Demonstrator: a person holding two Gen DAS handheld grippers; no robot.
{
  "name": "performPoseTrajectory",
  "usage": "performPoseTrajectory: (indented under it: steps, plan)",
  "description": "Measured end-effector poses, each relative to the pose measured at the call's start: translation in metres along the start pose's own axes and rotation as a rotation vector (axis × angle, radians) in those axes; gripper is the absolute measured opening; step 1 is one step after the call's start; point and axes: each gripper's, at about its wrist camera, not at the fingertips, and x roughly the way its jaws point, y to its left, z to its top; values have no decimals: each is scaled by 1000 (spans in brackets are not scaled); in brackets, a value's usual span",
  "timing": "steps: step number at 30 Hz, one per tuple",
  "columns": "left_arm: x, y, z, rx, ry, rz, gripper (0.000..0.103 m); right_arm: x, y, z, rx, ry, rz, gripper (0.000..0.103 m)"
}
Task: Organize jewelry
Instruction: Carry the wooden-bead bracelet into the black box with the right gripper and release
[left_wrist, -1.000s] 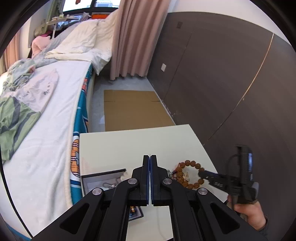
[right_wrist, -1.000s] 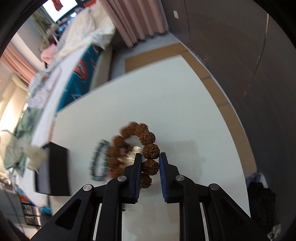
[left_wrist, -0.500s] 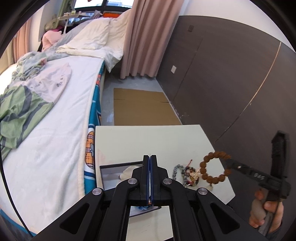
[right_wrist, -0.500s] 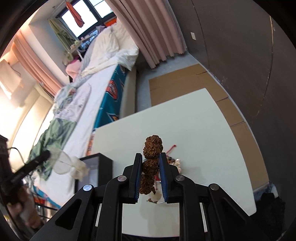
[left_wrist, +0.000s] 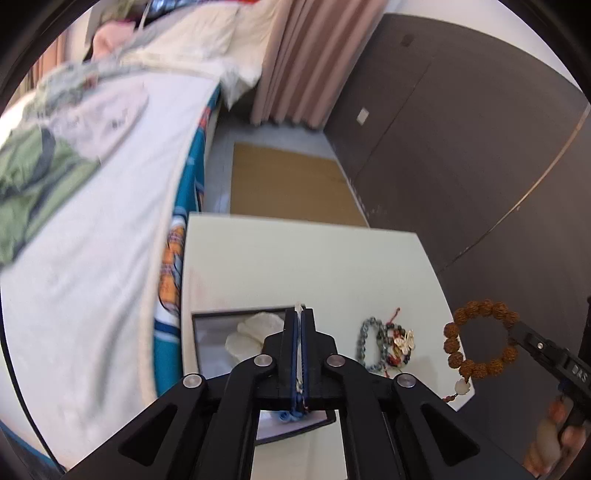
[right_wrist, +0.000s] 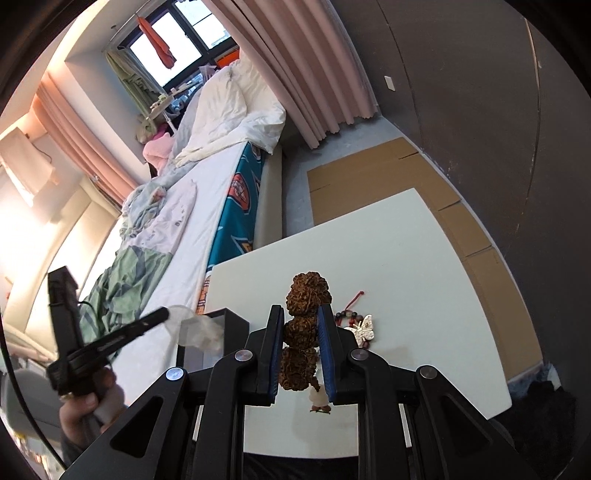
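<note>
My right gripper (right_wrist: 300, 325) is shut on a bracelet of rough brown beads (right_wrist: 308, 291), held up above the white table (right_wrist: 406, 258). From the left wrist view that bracelet (left_wrist: 452, 345) hangs as a ring off the right gripper (left_wrist: 517, 328), with a pale charm dangling below. My left gripper (left_wrist: 298, 314) pinches the edge of a sheer white pouch (left_wrist: 255, 332) over the black box (left_wrist: 207, 332); its jaws are just starting to open. The pouch (right_wrist: 201, 328) hangs off the left gripper (right_wrist: 164, 314).
A grey bead bracelet (left_wrist: 365, 343) and a dark red one with a gold butterfly (left_wrist: 400, 341) lie on the table beside the box. A bed (left_wrist: 110, 221) runs along the left, flat cardboard (left_wrist: 288, 184) lies on the floor, and a dark wall panel (left_wrist: 480, 147) is on the right.
The right gripper lifted the brown bracelet off the pile on the table. The left gripper came down and closer to the black box with the pouch.
</note>
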Motion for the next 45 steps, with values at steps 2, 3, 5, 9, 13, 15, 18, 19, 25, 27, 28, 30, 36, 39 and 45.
performPoseTrajectory:
  steps: [2,3,5,9,13,15,18,19,25,27,28,30,36,39,45]
  plan:
    - [3,3,-2,-19,17,-6,20,-1,5,1,-9,-2,8,19]
    - [3,4,-4,-23,15,-3,40,-1,9,2,-15,-2,16,19]
    - [-4,7,-7,-34,-13,1,66,1,16,3,-23,0,34,19]
    - [-19,15,-10,-50,-50,-6,69,8,33,5,-45,9,65,19]
    - [-36,26,-10,-64,-75,3,69,19,54,5,-71,26,106,19]
    - [-46,32,-11,-75,-91,5,69,26,68,5,-84,39,132,19]
    - [-56,40,-12,-85,-108,10,69,40,86,2,-104,66,169,19]
    - [-60,43,-13,-90,-115,14,69,44,91,1,-108,72,178,19]
    - [-79,62,-16,-123,-143,29,69,77,120,-5,-123,131,252,19]
    - [-86,68,-17,-131,-152,36,69,88,128,-8,-119,152,288,19]
    - [-88,70,-18,-134,-156,40,69,92,131,-9,-117,157,306,19]
    - [-94,75,-18,-143,-165,47,69,109,133,-12,-101,192,315,20]
    - [-100,81,-18,-147,-174,52,69,140,110,-27,-43,310,198,32]
    - [-97,79,-18,-140,-168,45,69,124,96,-28,-39,266,173,51]
    - [-81,62,-15,-109,-141,19,69,89,65,-19,-15,197,123,52]
